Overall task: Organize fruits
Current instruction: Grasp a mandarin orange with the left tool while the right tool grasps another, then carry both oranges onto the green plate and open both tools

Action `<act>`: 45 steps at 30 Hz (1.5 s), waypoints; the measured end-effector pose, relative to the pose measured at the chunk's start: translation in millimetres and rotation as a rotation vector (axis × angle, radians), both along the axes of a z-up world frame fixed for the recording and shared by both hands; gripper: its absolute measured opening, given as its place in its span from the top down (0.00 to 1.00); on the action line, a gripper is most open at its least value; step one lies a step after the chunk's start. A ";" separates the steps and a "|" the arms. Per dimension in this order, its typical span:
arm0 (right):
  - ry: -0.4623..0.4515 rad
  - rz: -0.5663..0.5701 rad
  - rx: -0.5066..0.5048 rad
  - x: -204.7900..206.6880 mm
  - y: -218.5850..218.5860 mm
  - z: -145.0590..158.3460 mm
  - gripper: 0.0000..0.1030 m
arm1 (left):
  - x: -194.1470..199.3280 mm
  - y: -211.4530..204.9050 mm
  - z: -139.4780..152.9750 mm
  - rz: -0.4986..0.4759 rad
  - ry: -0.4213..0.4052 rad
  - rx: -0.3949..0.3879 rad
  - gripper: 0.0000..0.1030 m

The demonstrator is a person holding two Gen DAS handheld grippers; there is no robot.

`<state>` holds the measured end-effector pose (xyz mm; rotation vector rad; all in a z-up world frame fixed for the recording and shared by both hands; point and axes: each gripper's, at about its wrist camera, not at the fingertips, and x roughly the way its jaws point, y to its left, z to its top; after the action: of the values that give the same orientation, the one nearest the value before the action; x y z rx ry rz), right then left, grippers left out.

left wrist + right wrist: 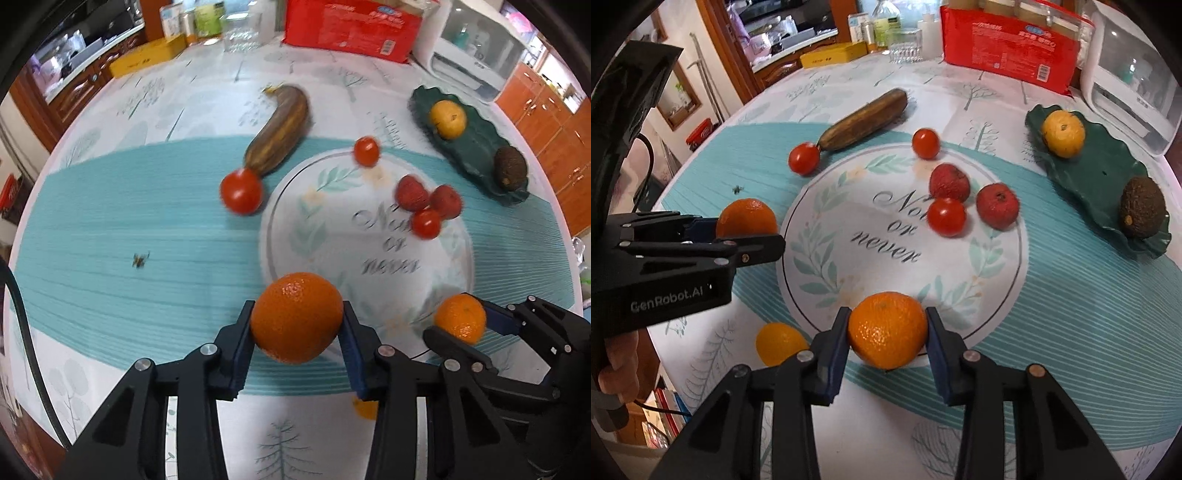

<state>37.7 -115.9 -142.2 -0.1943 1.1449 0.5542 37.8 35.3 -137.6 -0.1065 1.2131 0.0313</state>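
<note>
across the round table (1071,295) fruit lies scattered. your left gripper (297,325) clamps one orange (297,317); your right gripper (887,334) clamps another orange (887,335).

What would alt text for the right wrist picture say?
The right gripper holds an orange above a patterned tablecloth, while the left gripper holds another orange. Beyond lie tomatoes, a browned banana and a green dish.
</note>
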 end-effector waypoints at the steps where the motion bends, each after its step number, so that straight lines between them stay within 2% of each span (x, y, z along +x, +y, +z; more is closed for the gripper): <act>1: -0.004 -0.007 0.006 0.6 -2.4 3.1 0.62 | 3.3 -5.1 5.6 -0.011 -0.008 0.004 0.60; 17: -0.051 -0.194 0.092 33.4 -56.1 45.6 0.62 | 48.7 -72.1 60.8 -0.185 -0.075 0.027 0.60; 26: -0.101 -0.333 0.057 76.0 -90.8 77.8 0.62 | 94.7 -107.4 91.3 -0.283 -0.148 0.053 0.60; 31: -0.152 -0.407 0.006 109.9 -109.5 93.4 0.62 | 135.2 -128.6 103.1 -0.324 -0.194 0.057 0.60; 40: -0.210 -0.530 -0.075 169.3 -144.4 95.0 0.62 | 209.4 -156.1 91.0 -0.333 -0.207 0.043 0.60; 45: -0.210 -0.574 -0.087 188.7 -158.0 87.3 0.62 | 235.0 -167.8 76.2 -0.335 -0.199 0.031 0.60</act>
<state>226.4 -273.9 -54.8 0.0069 0.9617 -0.0251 272.8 -132.5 -61.4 0.1191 1.0185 -0.2475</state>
